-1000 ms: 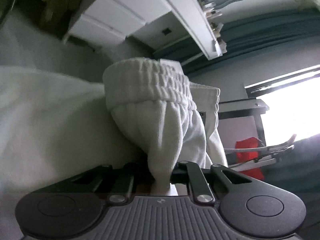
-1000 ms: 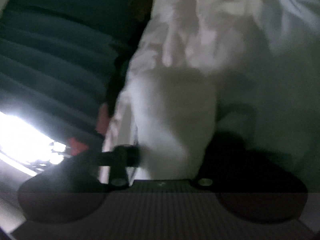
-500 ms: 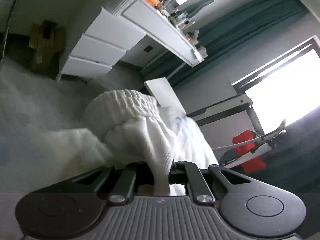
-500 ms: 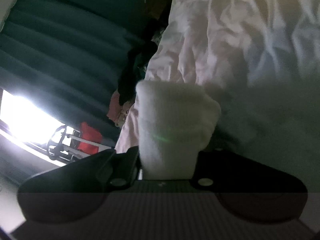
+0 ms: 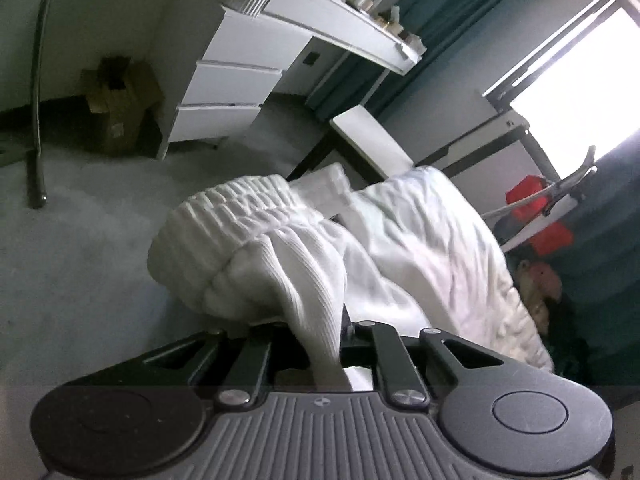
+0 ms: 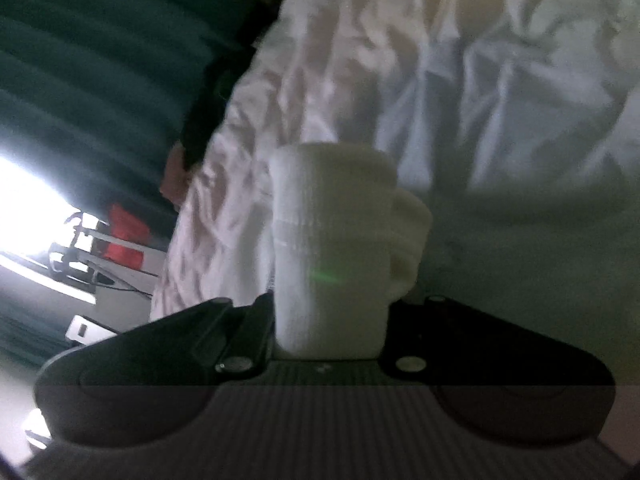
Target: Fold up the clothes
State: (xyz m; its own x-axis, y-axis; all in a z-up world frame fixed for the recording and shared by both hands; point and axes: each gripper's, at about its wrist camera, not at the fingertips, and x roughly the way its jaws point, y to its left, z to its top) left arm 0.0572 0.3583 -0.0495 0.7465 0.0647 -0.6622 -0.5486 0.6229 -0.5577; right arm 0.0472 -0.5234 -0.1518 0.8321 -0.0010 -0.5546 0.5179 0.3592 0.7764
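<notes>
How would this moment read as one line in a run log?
left gripper: opening, white garment between jaws | right gripper: shut on garment | bedding beyond

White knit fabric [image 5: 320,320] is covering the left gripper's [image 5: 324,344] fingertips; the right view is blurring — its cuff [image 6: 332,264] is hiding the right gripper's [image 6: 330,320] fingertips.

White drawer unit [image 5: 228,80] with three drawers stands under white desk [image 5: 344,28] against wall; small clutter along desk top, too small to tell. Cardboard box [image 5: 120,108] on floor just left of drawers. Curved metal pole [image 5: 38,92] at far left. Teal curtain [image 5: 440,8] beside bright window [image 5: 580,80]. Red crates [image 5: 548,236] near rack below window. Crumpled white bedding [image 5: 440,248] on bed. Pinkish plush toy [image 5: 540,280] beside bed, blurred.
</notes>
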